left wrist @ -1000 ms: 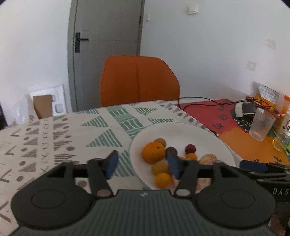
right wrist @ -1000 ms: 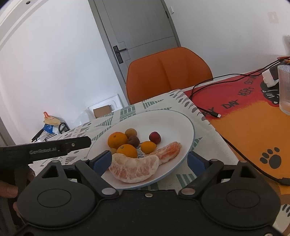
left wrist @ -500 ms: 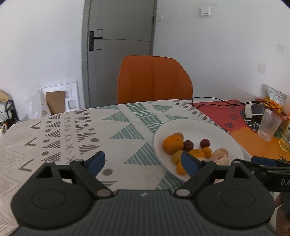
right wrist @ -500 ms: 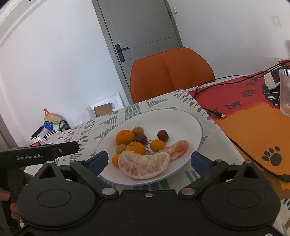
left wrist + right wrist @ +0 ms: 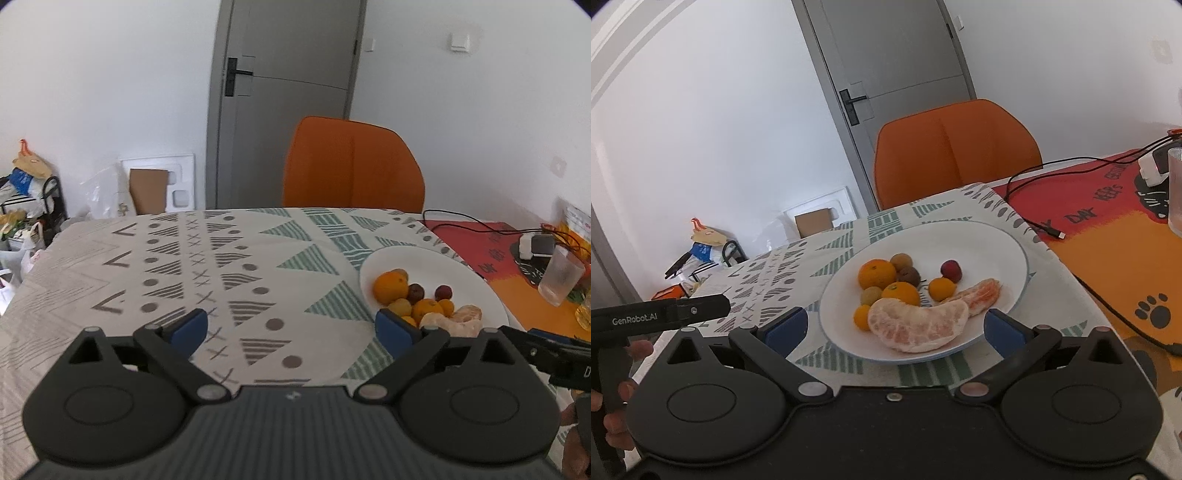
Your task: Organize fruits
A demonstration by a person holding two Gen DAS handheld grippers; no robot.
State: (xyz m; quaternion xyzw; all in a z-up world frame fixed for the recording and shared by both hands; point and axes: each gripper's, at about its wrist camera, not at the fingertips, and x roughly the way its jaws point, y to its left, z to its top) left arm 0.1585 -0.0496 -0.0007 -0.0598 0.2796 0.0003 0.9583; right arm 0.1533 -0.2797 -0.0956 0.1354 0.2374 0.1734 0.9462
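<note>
A white plate (image 5: 990, 251) on the patterned tablecloth holds the fruit: a large orange (image 5: 877, 274), several small oranges and brownish and dark red round fruits, and two peeled pomelo segments (image 5: 918, 325) at its near edge. The plate also shows in the left wrist view (image 5: 399, 258) at the right. My left gripper (image 5: 291, 330) is open and empty, left of the plate above the cloth. My right gripper (image 5: 892, 328) is open and empty, just in front of the plate, with the pomelo between its fingers' line of sight.
An orange chair (image 5: 352, 166) stands at the table's far side. A red and orange mat (image 5: 1108, 236) with a black cable (image 5: 1034, 221) and a charger lies right of the plate. A clear plastic cup (image 5: 559, 277) stands on it.
My left gripper has opened wide and drawn back to the left, away from the plate. My right gripper stays open and has pulled back slightly from the plate.
</note>
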